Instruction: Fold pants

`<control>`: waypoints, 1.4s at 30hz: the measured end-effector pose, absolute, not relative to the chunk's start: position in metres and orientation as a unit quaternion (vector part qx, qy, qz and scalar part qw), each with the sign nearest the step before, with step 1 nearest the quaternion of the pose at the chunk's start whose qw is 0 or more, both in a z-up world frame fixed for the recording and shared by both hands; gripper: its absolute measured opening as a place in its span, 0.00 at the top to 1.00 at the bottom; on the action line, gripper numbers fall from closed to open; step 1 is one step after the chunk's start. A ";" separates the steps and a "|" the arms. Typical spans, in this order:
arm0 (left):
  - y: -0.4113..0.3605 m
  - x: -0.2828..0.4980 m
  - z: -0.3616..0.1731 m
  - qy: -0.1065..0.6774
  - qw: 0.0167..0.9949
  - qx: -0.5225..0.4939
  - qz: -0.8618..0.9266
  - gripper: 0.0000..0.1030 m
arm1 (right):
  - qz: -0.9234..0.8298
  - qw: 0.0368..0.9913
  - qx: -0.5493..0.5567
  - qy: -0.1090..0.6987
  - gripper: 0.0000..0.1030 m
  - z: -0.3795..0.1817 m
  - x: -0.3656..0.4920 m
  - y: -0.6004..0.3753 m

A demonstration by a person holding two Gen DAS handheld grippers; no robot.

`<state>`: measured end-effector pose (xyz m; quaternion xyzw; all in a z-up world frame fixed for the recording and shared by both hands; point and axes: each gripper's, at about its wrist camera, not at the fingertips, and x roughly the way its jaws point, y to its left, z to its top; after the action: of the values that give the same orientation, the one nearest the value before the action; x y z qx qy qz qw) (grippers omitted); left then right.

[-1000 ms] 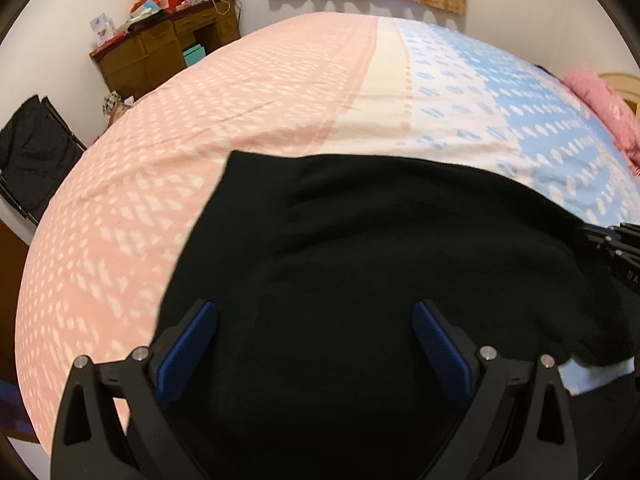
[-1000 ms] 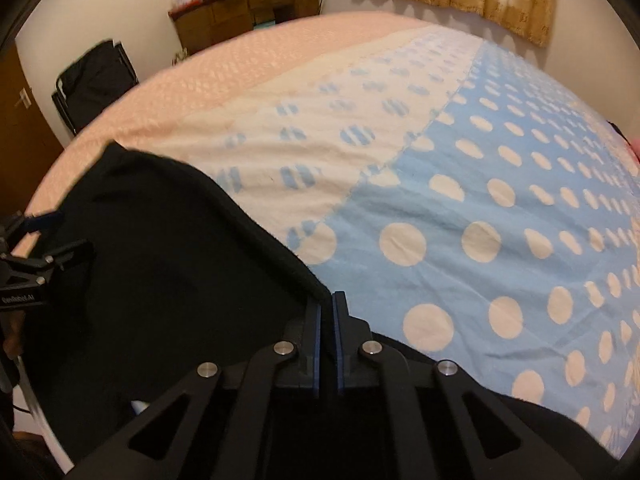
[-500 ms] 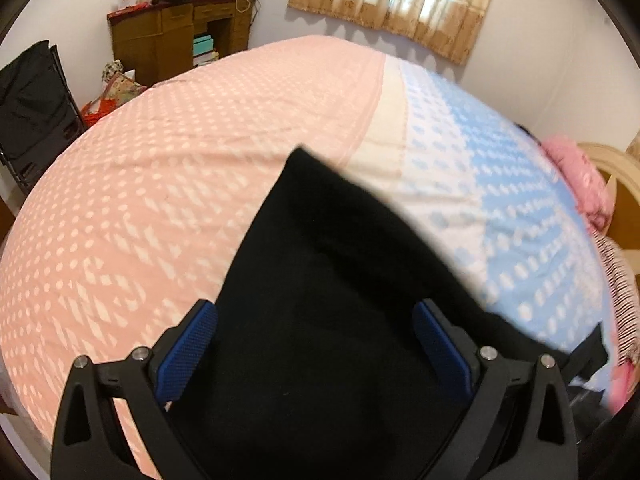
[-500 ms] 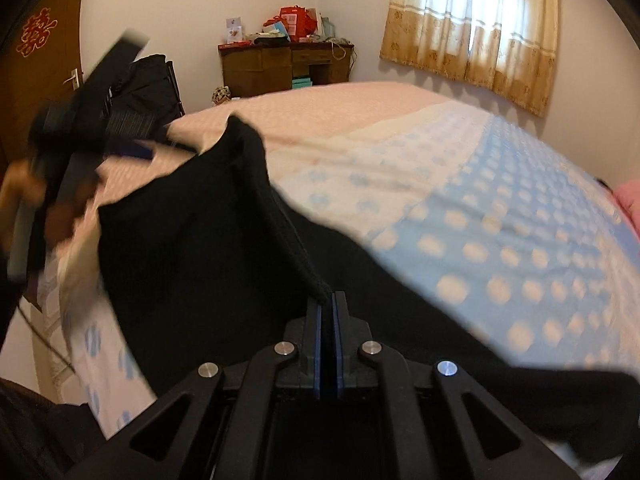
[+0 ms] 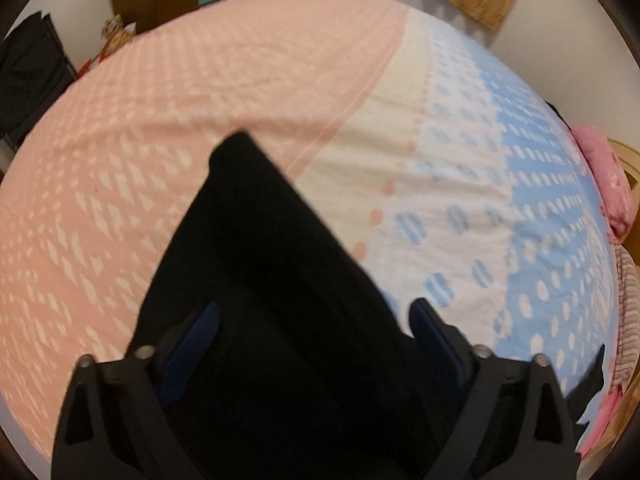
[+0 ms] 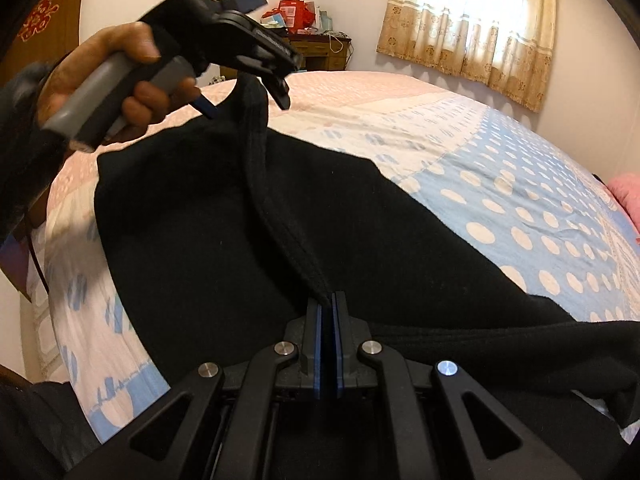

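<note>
The black pants (image 6: 360, 240) lie across the near part of the bed, with one edge lifted off it. My right gripper (image 6: 327, 300) is shut on that thick edge of the pants. In the right wrist view, my left gripper (image 6: 256, 76) is up at the far left in a hand, with the same edge rising to its fingers. In the left wrist view the left gripper (image 5: 314, 320) stands open, its blue pads wide apart, with the black pants (image 5: 280, 280) lying between them.
The bed (image 5: 200, 92) has a pink, cream and blue dotted sheet. A wooden desk (image 6: 316, 50) with clutter stands at the far wall, beside a curtained window (image 6: 472, 24). A pink pillow (image 5: 604, 176) lies at the right. A dark chair (image 5: 28, 76) stands left.
The right gripper has lifted the pants edge off the bed. The left gripper has risen and swung over the pants, which now show as a narrow band between its open fingers.
</note>
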<state>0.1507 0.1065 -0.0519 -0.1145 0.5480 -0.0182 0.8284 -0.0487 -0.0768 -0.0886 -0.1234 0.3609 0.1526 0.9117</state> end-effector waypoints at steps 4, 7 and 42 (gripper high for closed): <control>0.121 0.138 -0.053 0.520 0.843 -0.135 -0.035 0.68 | 0.150 0.917 -0.104 0.354 0.95 -0.082 -0.052 -0.082; 0.147 0.125 -0.050 0.488 0.837 -0.229 -0.091 0.84 | 0.146 0.923 -0.077 0.348 0.95 -0.069 -0.049 -0.090; 0.195 -0.039 -0.042 0.402 0.915 -0.038 0.006 0.31 | 0.158 0.905 -0.059 0.391 0.92 -0.105 -0.124 -0.090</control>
<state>-0.0392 0.1952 -0.0425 -0.0375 0.4015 0.0064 0.9151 -0.1243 -0.0903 -0.1047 -0.0587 0.3911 0.1575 0.9049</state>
